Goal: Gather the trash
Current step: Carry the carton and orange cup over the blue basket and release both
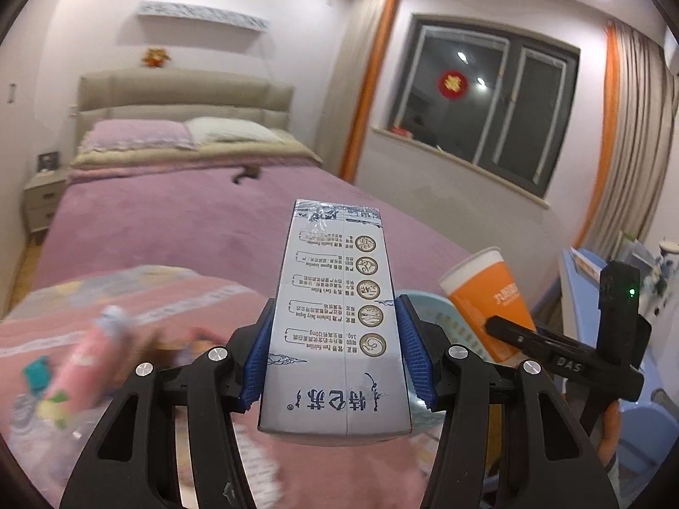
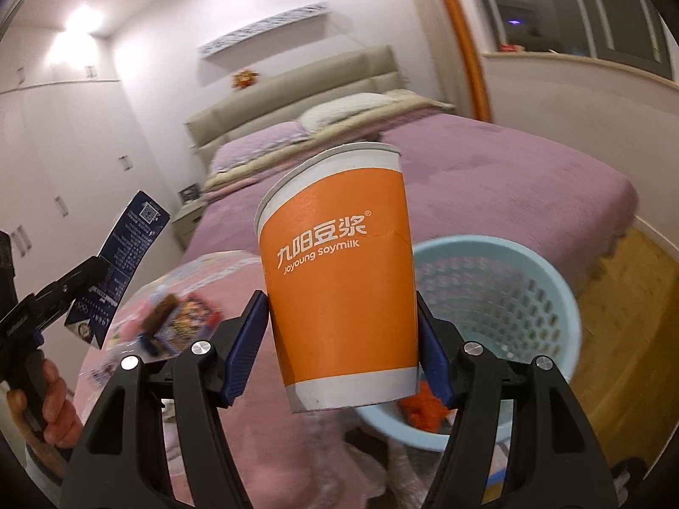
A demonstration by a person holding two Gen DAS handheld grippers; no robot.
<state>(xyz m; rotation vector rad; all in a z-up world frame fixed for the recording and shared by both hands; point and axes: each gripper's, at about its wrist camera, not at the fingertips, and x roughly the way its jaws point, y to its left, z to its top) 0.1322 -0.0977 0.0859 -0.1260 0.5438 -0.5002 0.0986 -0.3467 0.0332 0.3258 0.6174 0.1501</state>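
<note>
We have two pieces of trash in hand: our left gripper (image 1: 335, 364) is clamped on a silver-blue milk carton (image 1: 337, 318), its blue pads pressing the carton's two narrow sides near the base, and our right gripper (image 2: 343, 352) is clamped on an orange soymilk paper cup (image 2: 339, 284), held upright with its white rim away from us. The light blue perforated wastebasket (image 2: 530, 297) stands to the right of the cup and a little beyond it, at the foot of the bed (image 2: 509, 169); something orange already lies in its bottom. The main risk, as we judge it, is a collision: in the left wrist view the right gripper and its cup sit close to the carton's right, so both hands heading for the same rim could knock together and jar a piece loose. The cup tapers and is thin-walled, so a squeeze may crush it or let it slide out short of the basket; any dregs would then spill on the pink blanket (image 1: 127, 297). A release made while the hands are moving could send either piece past the rim onto the floor. Counted: one carton, one cup, one basket, two grippers, and on the blanket a blurred cluster of more wrappers (image 2: 182, 318), at least three, though we cannot tell exactly.
</note>
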